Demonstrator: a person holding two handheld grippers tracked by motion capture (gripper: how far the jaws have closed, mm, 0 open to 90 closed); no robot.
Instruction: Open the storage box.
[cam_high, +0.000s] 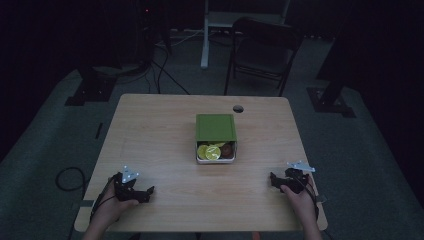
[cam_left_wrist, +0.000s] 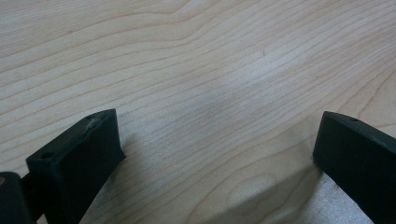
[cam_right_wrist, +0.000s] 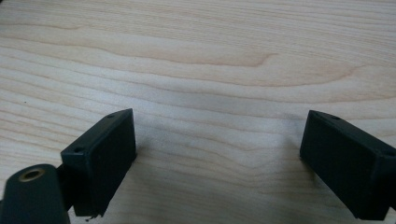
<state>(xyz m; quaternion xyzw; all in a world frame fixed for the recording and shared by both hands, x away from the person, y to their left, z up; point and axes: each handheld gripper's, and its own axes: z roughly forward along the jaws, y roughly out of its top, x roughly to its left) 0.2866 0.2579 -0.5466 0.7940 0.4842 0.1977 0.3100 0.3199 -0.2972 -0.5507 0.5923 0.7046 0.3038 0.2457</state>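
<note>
A small metal tin (cam_high: 216, 159) sits at the middle of the wooden table (cam_high: 160, 130), its green lid (cam_high: 215, 127) slid back so the front part is uncovered. Inside lie yellow-green round pieces (cam_high: 209, 151) and a dark reddish one (cam_high: 227, 149). My left gripper (cam_high: 145, 192) rests on the table near the front left, held by a hand. My right gripper (cam_high: 274, 179) rests near the front right. In the left gripper view the gripper (cam_left_wrist: 217, 135) is open over bare wood; in the right gripper view that gripper (cam_right_wrist: 219, 135) is open too, nothing between its jaws.
A round cable hole (cam_high: 238, 108) is in the table's far edge. Behind the table stand a dark folding chair (cam_high: 262, 50) and a white stand leg (cam_high: 205, 35). Cables (cam_high: 70, 177) lie on the grey floor at left.
</note>
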